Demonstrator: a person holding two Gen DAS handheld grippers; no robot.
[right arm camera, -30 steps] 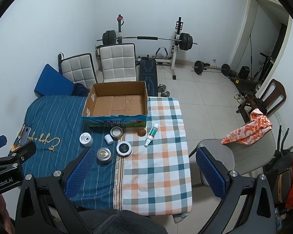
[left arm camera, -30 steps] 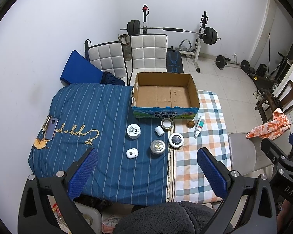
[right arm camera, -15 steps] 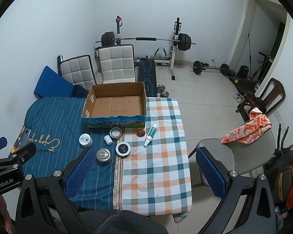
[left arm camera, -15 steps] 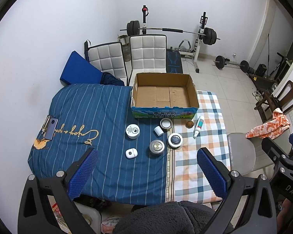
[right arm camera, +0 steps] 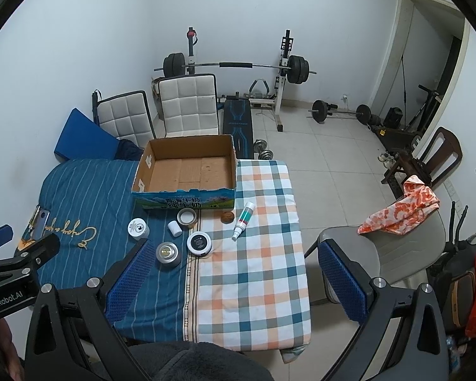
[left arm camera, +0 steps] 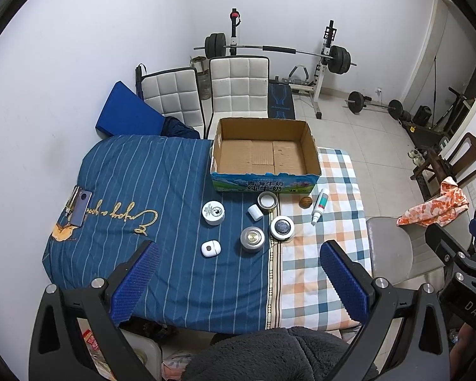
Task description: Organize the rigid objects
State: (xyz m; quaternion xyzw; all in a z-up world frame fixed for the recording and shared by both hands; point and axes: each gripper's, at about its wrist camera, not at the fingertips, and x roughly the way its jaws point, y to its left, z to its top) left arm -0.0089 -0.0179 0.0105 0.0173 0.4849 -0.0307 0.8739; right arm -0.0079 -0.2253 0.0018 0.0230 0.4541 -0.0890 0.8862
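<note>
An empty cardboard box (left arm camera: 265, 154) (right arm camera: 187, 171) stands at the far side of the cloth-covered table. In front of it lie a white jar (left arm camera: 213, 212), a tape roll (left arm camera: 267, 200), a small white cylinder (left arm camera: 255, 212), a black-lidded tin (left arm camera: 281, 227), a silver tin (left arm camera: 252, 238), a white earbud case (left arm camera: 210, 249), a brown nut-like ball (left arm camera: 305, 201) and a white spray tube (left arm camera: 320, 201) (right arm camera: 243, 220). My left gripper (left arm camera: 238, 281) and right gripper (right arm camera: 231, 281) hover open above the near table edge, holding nothing.
A phone (left arm camera: 81, 204) lies at the table's left edge. A grey chair (right arm camera: 380, 247) with an orange cloth stands to the right. Two white chairs (left arm camera: 238, 89), a blue mat and a weight bench sit behind the table. A dark fleece sleeve (left arm camera: 285, 355) is below.
Both grippers have drifted slightly, so the table sits a touch higher in view. No object has moved, and both jaws stay open.
</note>
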